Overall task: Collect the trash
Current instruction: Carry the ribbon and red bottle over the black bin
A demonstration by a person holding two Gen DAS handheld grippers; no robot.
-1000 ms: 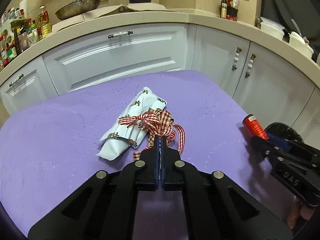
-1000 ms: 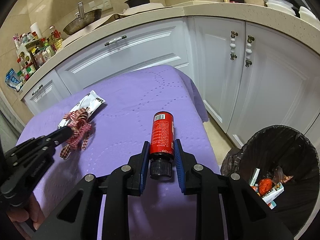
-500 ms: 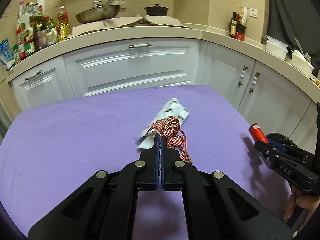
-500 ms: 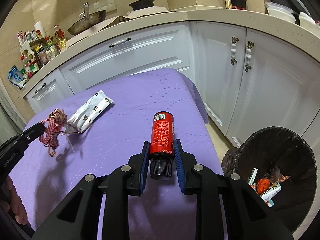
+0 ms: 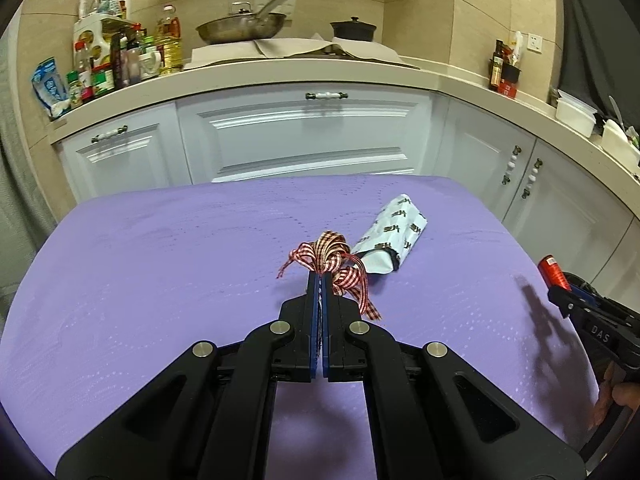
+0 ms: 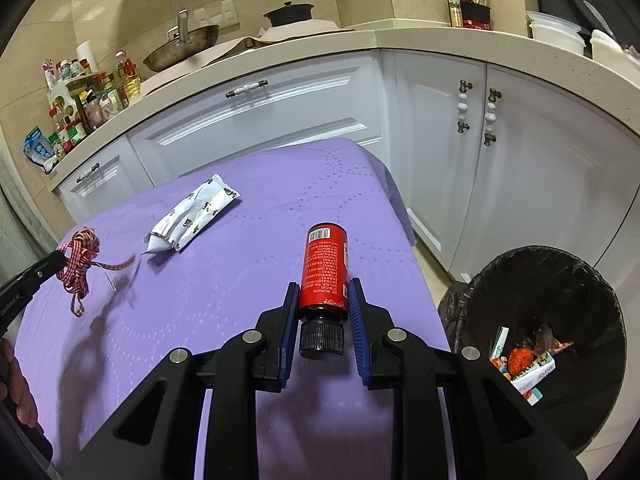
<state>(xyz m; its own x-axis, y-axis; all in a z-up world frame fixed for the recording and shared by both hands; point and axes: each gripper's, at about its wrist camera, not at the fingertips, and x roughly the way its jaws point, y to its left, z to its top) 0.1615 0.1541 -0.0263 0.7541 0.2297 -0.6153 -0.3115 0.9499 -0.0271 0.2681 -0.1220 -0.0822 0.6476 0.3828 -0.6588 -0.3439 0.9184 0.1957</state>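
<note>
Left tongs point(image 5: 320, 280) pinch the checked ribbon point(image 5: 334, 258); right tongs point(image 6: 323, 300) clamp the red bottle point(image 6: 325, 268). Carry both over the bin point(image 6: 560, 264) before spreading them.

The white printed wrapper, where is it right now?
The white printed wrapper lies on the purple tablecloth, between the checked ribbon in the left gripper and the red bottle.

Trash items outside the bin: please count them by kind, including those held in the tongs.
Red bottle, held in the right tongs: 1
Checked ribbon, held in the left tongs: 1
White printed wrapper, lying on the purple cloth: 1
Total: 3
</note>
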